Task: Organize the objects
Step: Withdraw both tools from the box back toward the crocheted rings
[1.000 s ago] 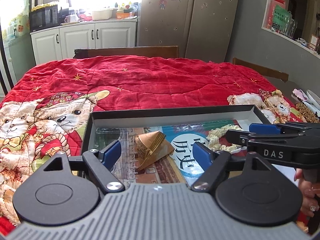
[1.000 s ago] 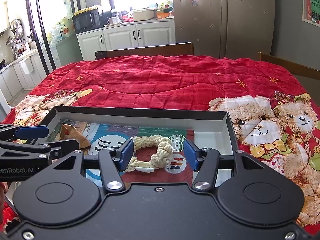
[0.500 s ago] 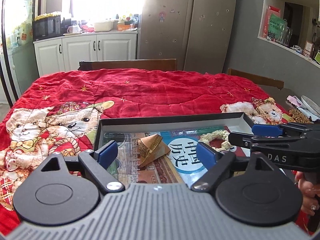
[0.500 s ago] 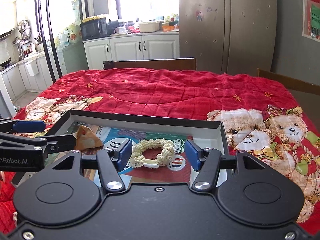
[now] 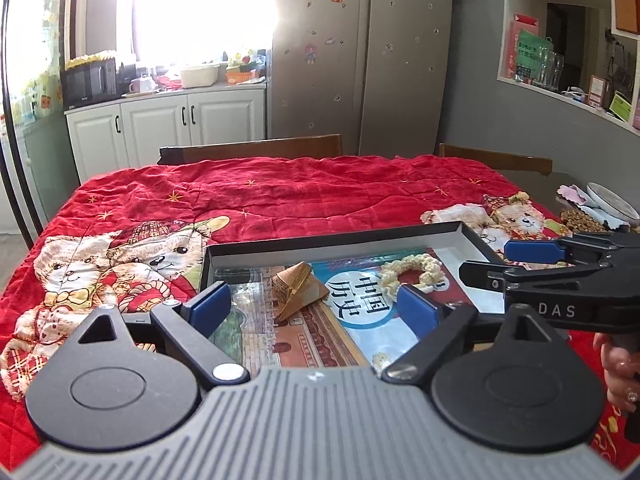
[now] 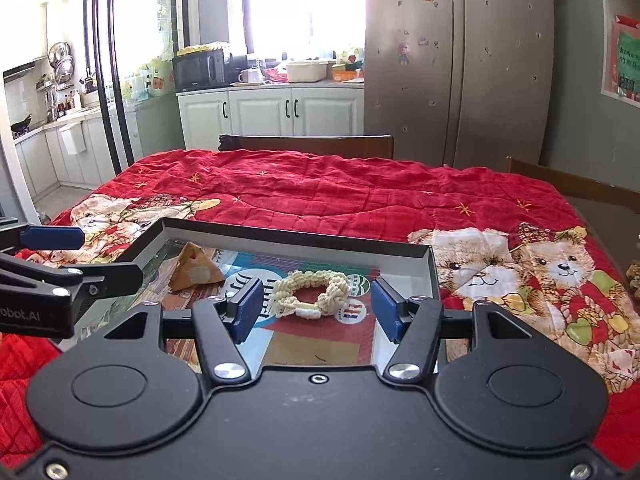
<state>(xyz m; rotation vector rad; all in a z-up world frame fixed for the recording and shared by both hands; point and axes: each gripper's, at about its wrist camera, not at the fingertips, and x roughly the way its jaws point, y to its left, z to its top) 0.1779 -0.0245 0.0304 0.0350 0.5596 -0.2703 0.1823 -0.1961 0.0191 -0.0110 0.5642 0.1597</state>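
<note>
A shallow black tray lies on the red quilt with printed books in it. On the books sit a folded brown paper pyramid and a cream braided ring. My left gripper is open and empty, above the tray's near edge, behind the pyramid. My right gripper is open and empty, above the near edge, behind the ring. Each gripper shows from the side in the other's view: the right one, the left one.
The red bear-print quilt covers the table. Wooden chair backs stand at the far edge. A plate and snacks lie at the right edge. Cabinets and a fridge stand behind.
Both grippers have pulled back and risen from the tray, staying open. The pyramid and the ring lie where they were.
</note>
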